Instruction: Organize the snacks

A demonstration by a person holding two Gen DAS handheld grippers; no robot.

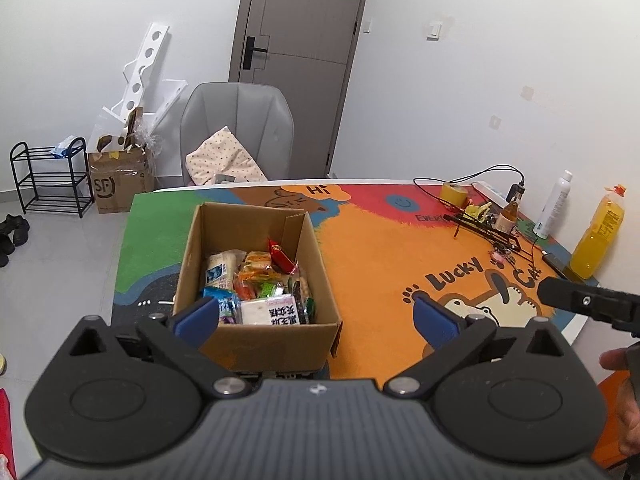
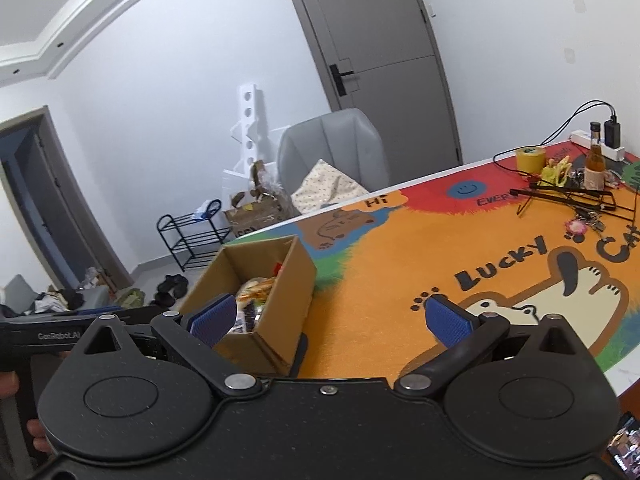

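Colourful table mat (image 1: 380,248), snack-filled cardboard box (image 1: 256,320) near its left edge, both hand-held grippers (image 1: 316,312) (image 2: 332,316) spread wide, holding nothing

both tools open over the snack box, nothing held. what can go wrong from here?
1. Snacks lie packed and overlapping in the cardboard box; the left tool may pinch two packets or crush one.
2. The box looks light; a snagged wrapper could drag it across the mat.
3. The right tool hovers close, so they could collide.
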